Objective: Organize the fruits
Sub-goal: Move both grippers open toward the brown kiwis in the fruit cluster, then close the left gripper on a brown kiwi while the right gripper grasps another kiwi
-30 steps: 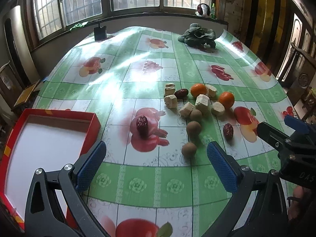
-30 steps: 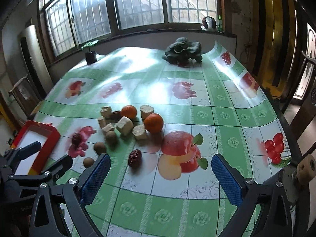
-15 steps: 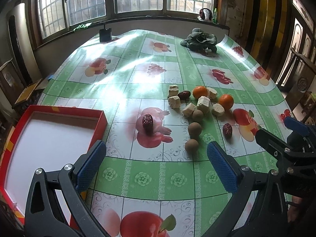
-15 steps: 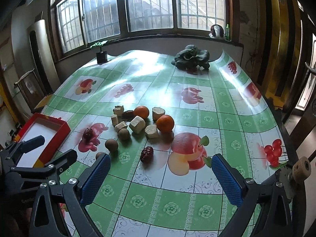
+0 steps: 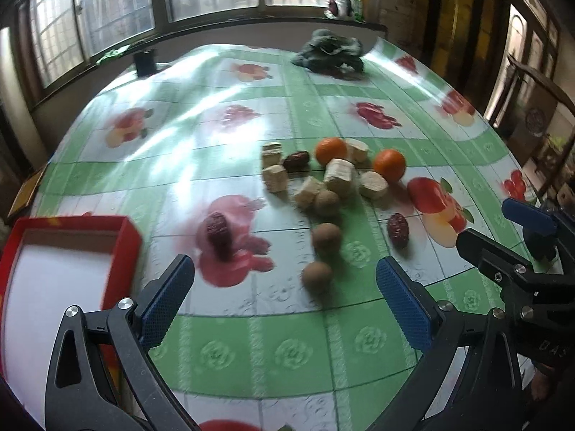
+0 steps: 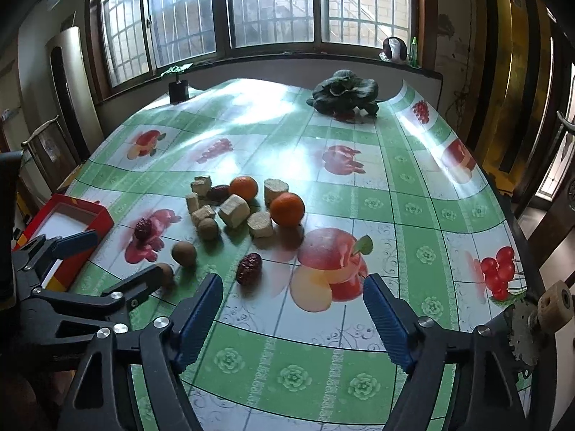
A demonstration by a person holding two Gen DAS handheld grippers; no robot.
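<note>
Presently the fruit lies loose in one cluster on the table (image 6: 424, 251), which carries a green and white fruit-print cloth. Two oranges (image 6: 286, 208) sit at the far side of the cluster, one beside the other with pale cut chunks (image 6: 234, 211) between and around them. Three brown round fruits (image 5: 326, 237) run in a line toward the near edge. Three dark red dates (image 6: 248, 268) are noted: one in among the chunks, one apart at the near right of the cluster, one off to the left on a printed red fruit. A red tray (image 5: 124, 237) with a white floor stands at the table's left edge, well apart from the cluster, with no fruit visible in it.

Left gripper (image 5: 285, 301): jaws wide apart, nothing between the pads, hovering above the cloth just short of the nearest brown fruit. Right gripper (image 6: 293, 318): jaws closing but with a clear gap, nothing between them, hovering just short of the near date. A dark leafy vegetable (image 6: 345, 95) rests at the far end
</note>
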